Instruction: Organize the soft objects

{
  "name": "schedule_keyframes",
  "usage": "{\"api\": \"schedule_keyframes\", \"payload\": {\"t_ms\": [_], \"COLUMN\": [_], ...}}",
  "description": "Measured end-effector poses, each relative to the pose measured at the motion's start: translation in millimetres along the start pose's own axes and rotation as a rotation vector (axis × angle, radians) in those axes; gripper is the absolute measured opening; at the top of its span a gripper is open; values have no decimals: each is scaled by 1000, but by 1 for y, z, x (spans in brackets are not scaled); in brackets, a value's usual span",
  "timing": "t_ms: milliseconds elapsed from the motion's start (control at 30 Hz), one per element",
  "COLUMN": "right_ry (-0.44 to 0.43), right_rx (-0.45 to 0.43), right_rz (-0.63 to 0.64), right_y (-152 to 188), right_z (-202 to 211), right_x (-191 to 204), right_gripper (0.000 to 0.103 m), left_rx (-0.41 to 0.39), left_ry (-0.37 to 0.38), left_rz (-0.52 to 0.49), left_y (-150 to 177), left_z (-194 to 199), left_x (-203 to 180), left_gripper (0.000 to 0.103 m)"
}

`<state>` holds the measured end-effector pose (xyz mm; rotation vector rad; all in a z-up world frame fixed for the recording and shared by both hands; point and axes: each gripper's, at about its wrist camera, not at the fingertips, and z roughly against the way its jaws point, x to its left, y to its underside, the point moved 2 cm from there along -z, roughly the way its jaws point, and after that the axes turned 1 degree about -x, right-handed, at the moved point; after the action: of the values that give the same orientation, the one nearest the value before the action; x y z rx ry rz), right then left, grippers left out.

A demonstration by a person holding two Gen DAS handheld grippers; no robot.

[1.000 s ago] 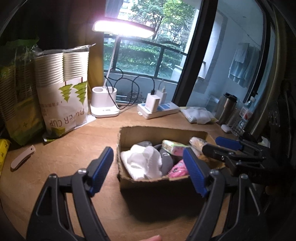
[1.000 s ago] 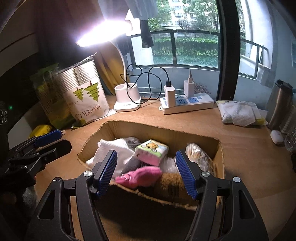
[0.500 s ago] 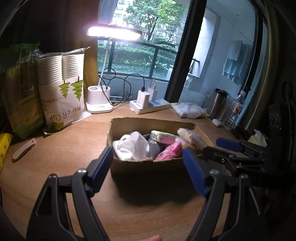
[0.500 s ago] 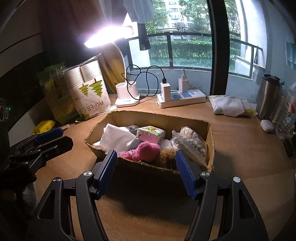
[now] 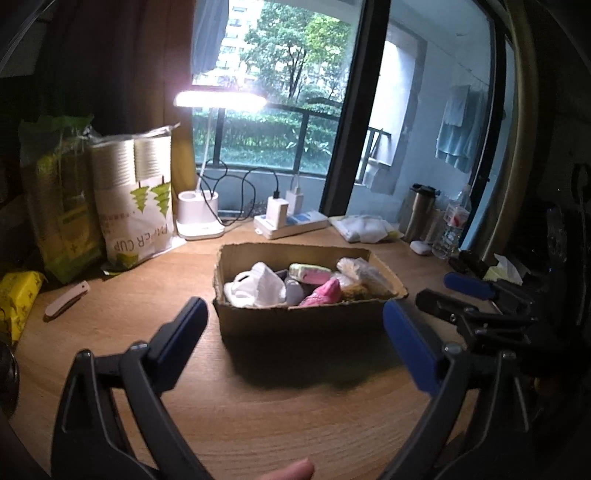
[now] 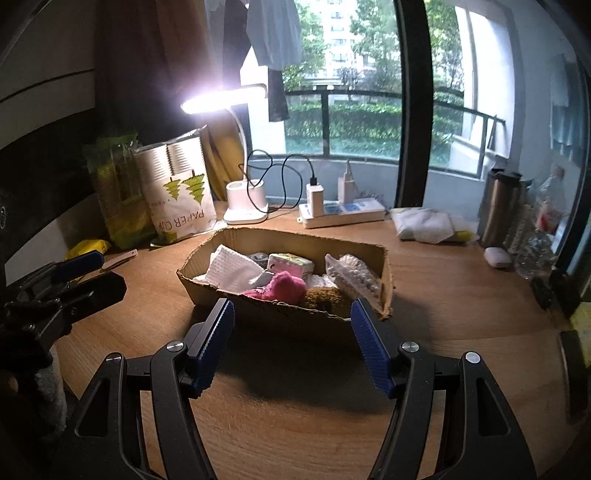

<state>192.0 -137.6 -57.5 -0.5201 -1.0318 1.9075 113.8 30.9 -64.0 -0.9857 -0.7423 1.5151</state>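
Soft objects gathered in a cardboard box (image 5: 295, 321) on the wooden desk (image 5: 147, 295).

The left gripper (image 5: 295, 343) is seen opening wider with nothing between its jaws; the right gripper (image 6: 291, 343) is held spread and empty. A white cloth (image 6: 232, 273) and pink plush (image 6: 284, 288) are kept inside the box.

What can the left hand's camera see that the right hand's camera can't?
Only the left wrist view shows the blue towels hanging outside the glass on the right, and a fingertip at the bottom edge.

Only the right wrist view shows clothes hanging above the lamp.

Both show the cardboard box with a white cloth and a pink fuzzy thing inside, the lit desk lamp, the paper cup bag and the power strip. Each also sees the other tool: the right tool is open, and the left tool is empty, its jaws opening.
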Motion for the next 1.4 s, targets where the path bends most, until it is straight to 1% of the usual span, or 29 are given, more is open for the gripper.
{"api": "schedule_keyframes", "payload": {"t_ms": [133, 200, 367, 467, 567, 633, 667, 700, 833, 1067, 1400], "right_ry": [32, 42, 74, 85, 100, 104, 105, 110, 132, 151, 157], "right_rx": [-41, -64, -123, -156, -186, -202, -210, -219, -250, -302, -317], "right_rz": [7, 5, 13, 12, 17, 15, 11, 7, 15, 16, 15], "right_y": [-3, -6, -15, -22, -30, -37, -40, -42, -54, -67, -66], "right_z": [18, 31, 59, 75, 89, 98, 102, 107, 121, 139, 144], "right_x": [3, 4, 5, 6, 7, 6, 6, 5, 5, 5, 4], "right_gripper": [78, 83, 84, 85, 86, 92, 97, 99, 99, 99, 99], "left_rx": [-35, -61, -119, -152, -188, -211, -223, -239, -268, -313, -320], "left_ry": [-11, -10, -26, -51, -57, -61, -63, -71, -104, -106, -101], "left_rz": [-35, -47, -68, -65, -60, -66, -69, -68, -90, -133, -128], "left_y": [-5, -10, -26, -36, -46, -54, -58, -63, -76, -94, -93], "left_z": [17, 27, 49, 60, 70, 77, 80, 85, 94, 111, 113], "left_x": [-8, -12, -20, -21, -22, -24, -24, -25, -30, -43, -46], "left_gripper": [101, 102, 102, 102, 102, 102, 102, 102, 102, 102, 102]}}
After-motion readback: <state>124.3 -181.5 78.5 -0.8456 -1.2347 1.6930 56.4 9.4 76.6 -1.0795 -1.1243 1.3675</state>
